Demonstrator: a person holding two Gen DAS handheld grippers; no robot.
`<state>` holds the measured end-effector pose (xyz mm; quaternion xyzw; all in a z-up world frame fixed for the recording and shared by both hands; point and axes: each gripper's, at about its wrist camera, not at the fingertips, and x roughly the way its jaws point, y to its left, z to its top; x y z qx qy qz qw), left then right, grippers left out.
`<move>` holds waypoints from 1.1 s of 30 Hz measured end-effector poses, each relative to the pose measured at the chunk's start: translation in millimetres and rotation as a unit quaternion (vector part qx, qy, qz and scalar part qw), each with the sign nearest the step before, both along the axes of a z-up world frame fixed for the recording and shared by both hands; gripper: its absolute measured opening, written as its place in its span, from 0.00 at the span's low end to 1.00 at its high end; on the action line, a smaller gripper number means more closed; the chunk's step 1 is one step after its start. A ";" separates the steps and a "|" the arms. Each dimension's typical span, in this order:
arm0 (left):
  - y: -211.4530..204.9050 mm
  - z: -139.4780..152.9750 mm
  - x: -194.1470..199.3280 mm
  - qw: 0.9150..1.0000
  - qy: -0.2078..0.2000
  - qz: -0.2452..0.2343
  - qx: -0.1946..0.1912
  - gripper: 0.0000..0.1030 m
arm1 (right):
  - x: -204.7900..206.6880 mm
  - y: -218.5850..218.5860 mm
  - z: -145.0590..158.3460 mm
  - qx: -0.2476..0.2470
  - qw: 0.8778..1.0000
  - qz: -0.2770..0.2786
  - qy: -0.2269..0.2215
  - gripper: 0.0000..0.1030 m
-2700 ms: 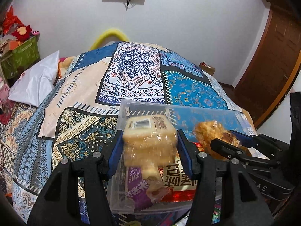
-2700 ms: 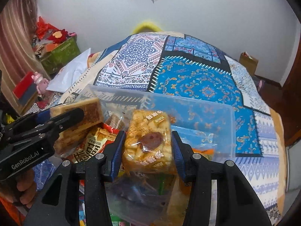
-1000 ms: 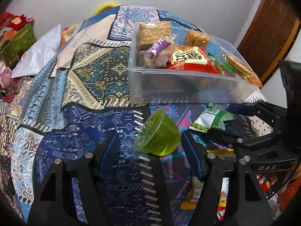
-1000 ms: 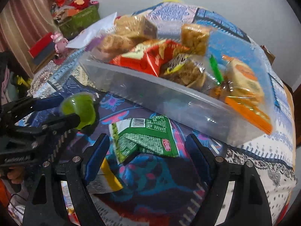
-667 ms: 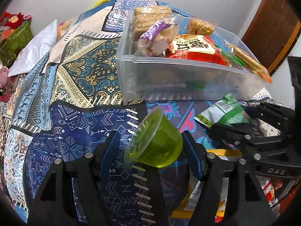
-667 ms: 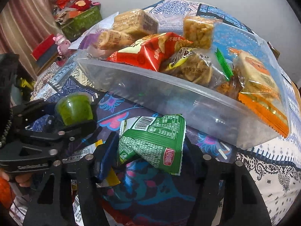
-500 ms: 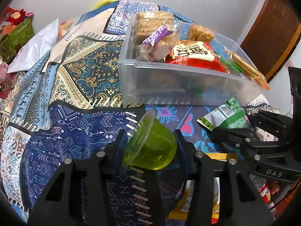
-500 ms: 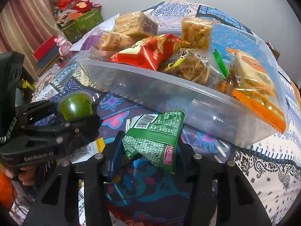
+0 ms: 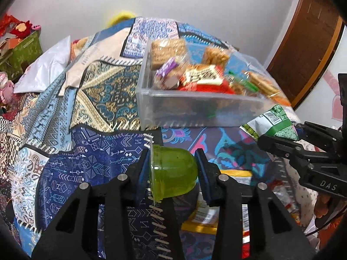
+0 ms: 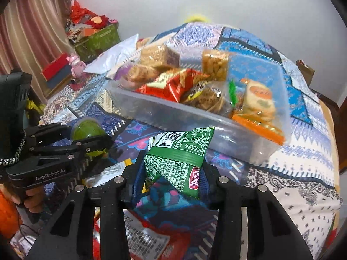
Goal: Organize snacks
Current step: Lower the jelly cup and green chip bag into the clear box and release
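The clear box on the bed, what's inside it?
The clear box is heaped with wrapped snacks: a red packet, a tan cracker block, a puffed-snack pack and orange-edged biscuits. Whatever lies underneath them is covered, and the frosted wall blurs it.

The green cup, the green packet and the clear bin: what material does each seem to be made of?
Green cup: likely thin translucent plastic, glossy.
Green packet: probably printed plastic film; it creases and shines.
Clear bin: rigid frosted plastic; contents show through.
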<state>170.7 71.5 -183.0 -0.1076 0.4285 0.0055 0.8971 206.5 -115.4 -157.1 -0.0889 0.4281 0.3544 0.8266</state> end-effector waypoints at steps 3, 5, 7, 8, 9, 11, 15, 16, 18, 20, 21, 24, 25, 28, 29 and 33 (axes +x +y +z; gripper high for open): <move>-3.7 13.5 -6.1 1.000 -0.014 -0.002 0.001 0.40 | -1.0 -2.6 10.6 0.007 1.000 -0.005 -0.011 0.38; -6.1 21.1 -7.5 1.000 -0.021 -0.003 0.005 0.40 | -1.9 -3.5 15.2 0.010 1.000 -0.006 -0.017 0.38; -8.9 29.6 -6.8 0.999 -0.030 -0.002 0.012 0.40 | 0.0 -5.0 20.4 0.013 1.000 -0.011 -0.024 0.38; -9.7 33.5 -6.3 0.999 -0.035 -0.003 0.013 0.40 | 1.2 -6.0 22.5 0.015 0.999 -0.013 -0.025 0.38; -9.8 38.6 -5.1 0.999 -0.041 -0.004 0.013 0.40 | 3.7 -8.3 25.1 0.018 0.999 -0.017 -0.027 0.38; -11.8 47.8 -3.1 0.999 -0.052 -0.007 0.014 0.40 | 6.4 -11.4 30.2 0.024 0.999 -0.022 -0.031 0.38; -13.3 62.7 7.8 0.997 -0.071 -0.008 0.014 0.40 | 12.0 -17.8 42.7 0.035 0.998 -0.034 -0.045 0.38; -14.0 66.0 11.1 0.997 -0.075 -0.008 0.013 0.40 | 14.6 -19.1 45.6 0.036 0.997 -0.037 -0.050 0.38; -15.2 72.7 19.7 0.996 -0.084 -0.009 0.011 0.40 | 19.8 -21.7 51.0 0.039 0.997 -0.044 -0.057 0.38; -17.3 78.1 27.2 0.996 -0.091 -0.010 0.011 0.40 | 26.0 -24.7 54.7 0.045 0.996 -0.052 -0.059 0.38; -18.5 80.3 31.2 0.995 -0.095 -0.010 0.011 0.40 | 30.4 -27.2 56.6 0.047 0.995 -0.057 -0.061 0.38; -19.6 84.2 46.4 0.995 -0.101 -0.010 0.006 0.40 | 40.6 -30.8 58.8 0.052 0.994 -0.068 -0.064 0.38; -20.2 84.7 52.1 0.995 -0.101 -0.011 0.003 0.40 | 43.8 -31.7 58.7 0.052 0.994 -0.070 -0.063 0.38; -22.0 83.2 70.9 0.995 -0.096 -0.009 0.000 0.40 | 57.0 -31.5 56.5 0.052 0.994 -0.078 -0.062 0.38; -22.2 82.5 76.7 0.995 -0.095 -0.007 -0.001 0.40 | 62.2 -30.8 55.3 0.052 0.994 -0.080 -0.060 0.38; -22.7 76.4 100.0 0.996 -0.089 -0.001 -0.006 0.40 | 78.6 -27.0 48.1 0.051 0.994 -0.083 -0.052 0.38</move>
